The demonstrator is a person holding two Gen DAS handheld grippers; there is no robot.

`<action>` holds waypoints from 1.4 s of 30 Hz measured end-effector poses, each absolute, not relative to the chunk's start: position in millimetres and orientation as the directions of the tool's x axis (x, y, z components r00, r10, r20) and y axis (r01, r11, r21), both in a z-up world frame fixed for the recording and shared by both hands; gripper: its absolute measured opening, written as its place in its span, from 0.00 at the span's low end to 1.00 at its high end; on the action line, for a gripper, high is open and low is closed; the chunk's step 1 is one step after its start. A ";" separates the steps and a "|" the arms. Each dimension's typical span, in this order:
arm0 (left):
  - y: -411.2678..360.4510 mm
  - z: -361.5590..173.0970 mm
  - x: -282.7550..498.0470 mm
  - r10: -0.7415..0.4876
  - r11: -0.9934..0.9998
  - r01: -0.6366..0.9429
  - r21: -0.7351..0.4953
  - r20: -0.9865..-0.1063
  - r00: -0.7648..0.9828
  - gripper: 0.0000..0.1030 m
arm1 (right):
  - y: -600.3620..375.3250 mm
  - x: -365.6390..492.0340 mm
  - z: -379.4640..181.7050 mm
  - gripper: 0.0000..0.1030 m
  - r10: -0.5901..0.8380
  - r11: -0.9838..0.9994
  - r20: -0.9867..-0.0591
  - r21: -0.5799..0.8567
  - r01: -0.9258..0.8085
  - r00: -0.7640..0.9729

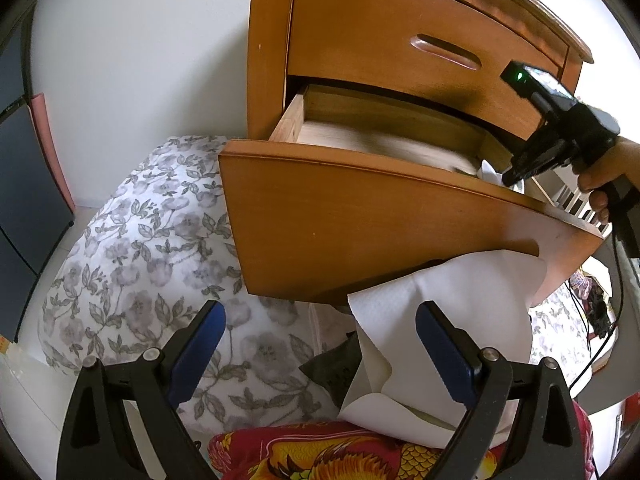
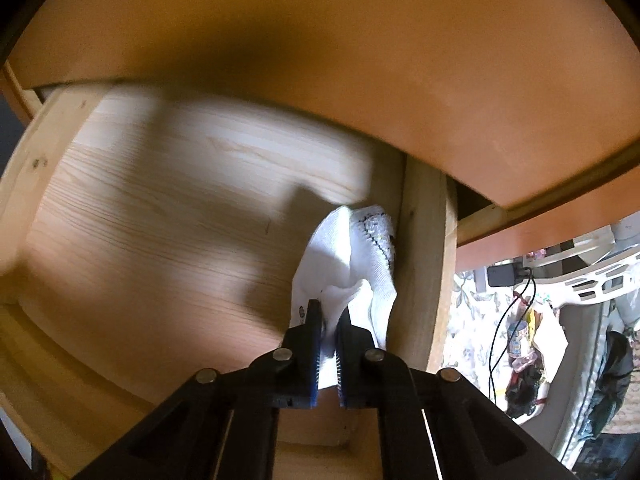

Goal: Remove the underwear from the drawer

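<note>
Already gripping: the right gripper [image 2: 329, 322] is pinching the underwear [image 2: 352, 268], its two fingers [image 2: 314, 336] pressed close with white cloth bunched between them.
Cloth direction: the underwear is trailing forward and away from the fingertips, its long axis running toward the drawer's back.
Position: it is lying against the right wall [image 2: 424, 248] of the open drawer [image 1: 360, 216], low on the pale wooden floor [image 2: 160, 216].
Nearer hand: the right one is reaching inside.
Left gripper [image 1: 320, 344]: fingers spread wide, holding nothing, hanging below the drawer front over a white sheet of paper [image 1: 432, 308].
Way out: judging by this, up and back over the front panel.
</note>
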State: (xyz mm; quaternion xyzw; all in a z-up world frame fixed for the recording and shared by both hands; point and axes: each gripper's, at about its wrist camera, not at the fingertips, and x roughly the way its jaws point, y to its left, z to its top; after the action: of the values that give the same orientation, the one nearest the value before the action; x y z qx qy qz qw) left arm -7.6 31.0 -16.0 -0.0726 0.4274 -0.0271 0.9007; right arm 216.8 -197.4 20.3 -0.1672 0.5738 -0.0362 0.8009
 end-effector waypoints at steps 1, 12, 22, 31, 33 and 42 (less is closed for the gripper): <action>30.7 -15.8 -7.9 -0.109 0.988 -0.013 -0.152 -0.766 0.633 0.93 | -199.0 214.8 24.3 0.06 -0.245 0.942 -0.904 -0.307 -0.133 0.350; 29.8 -16.6 -7.9 -0.100 0.990 -0.016 -0.140 -0.775 0.624 0.93 | -198.3 192.1 89.4 0.06 -0.208 0.950 -0.848 -0.293 -0.104 0.487; 25.7 -15.4 -9.9 -0.066 0.994 -0.023 -0.103 -0.776 0.627 0.93 | -206.6 162.0 144.5 0.06 -0.184 0.956 -0.766 -0.286 -0.070 0.616; 27.0 -12.1 -13.5 -0.047 0.995 -0.040 -0.094 -0.765 0.642 0.93 | -203.6 128.6 181.1 0.06 -0.152 0.952 -0.699 -0.293 -0.086 0.698; 27.6 -11.4 -13.8 -0.045 0.995 -0.043 -0.095 -0.763 0.645 0.93 | -199.0 121.8 190.1 0.06 -0.143 0.953 -0.685 -0.290 -0.088 0.714; 24.9 -9.0 -15.0 -0.025 0.996 -0.054 -0.078 -0.759 0.650 0.93 | -186.4 78.1 244.1 0.06 -0.112 0.951 -0.591 -0.297 -0.087 0.799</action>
State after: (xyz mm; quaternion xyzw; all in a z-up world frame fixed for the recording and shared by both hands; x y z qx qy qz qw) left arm -15.0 24.9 -9.0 -0.0467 0.4180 0.0080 0.9072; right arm 78.1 -186.4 244.1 -0.1567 0.3172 -0.0068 0.9353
